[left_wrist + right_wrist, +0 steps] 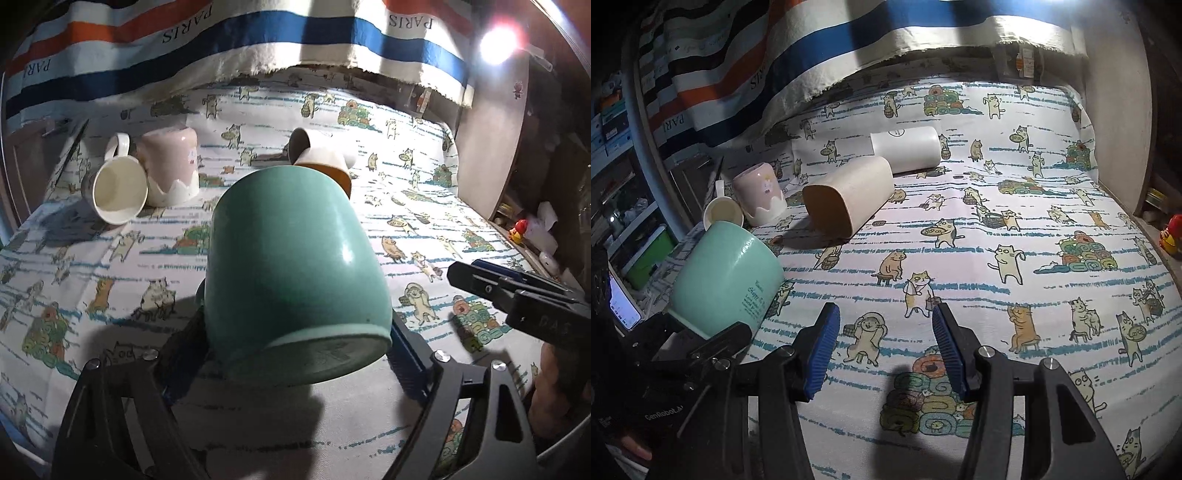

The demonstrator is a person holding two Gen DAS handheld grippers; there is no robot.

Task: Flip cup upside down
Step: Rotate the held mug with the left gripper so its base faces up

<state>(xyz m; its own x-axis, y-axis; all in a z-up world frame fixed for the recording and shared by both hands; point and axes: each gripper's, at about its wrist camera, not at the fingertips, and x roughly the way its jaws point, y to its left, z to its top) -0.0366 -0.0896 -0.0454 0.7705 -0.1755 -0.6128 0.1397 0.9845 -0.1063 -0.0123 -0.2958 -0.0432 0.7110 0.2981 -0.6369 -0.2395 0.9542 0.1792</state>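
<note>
My left gripper [297, 339] is shut on a teal green mug [291, 258]. It holds the mug near its base, tilted, base toward the camera and mouth pointing away and down, above the cat-print cloth [424, 229]. The same mug [724, 280] shows at the left of the right wrist view, held in the left gripper [713, 338]. My right gripper [884, 347] is open and empty, low over the cloth [997, 229]. It shows at the right edge of the left wrist view [480, 277].
A pink cup [171, 166] stands upside down at the back left, with a white mug [116, 195] on its side against it. An orange and white mug [321, 162] lies behind the teal one. A beige cup [849, 195] and a white cup [907, 147] lie on their sides. A striped cloth [258, 37] hangs behind.
</note>
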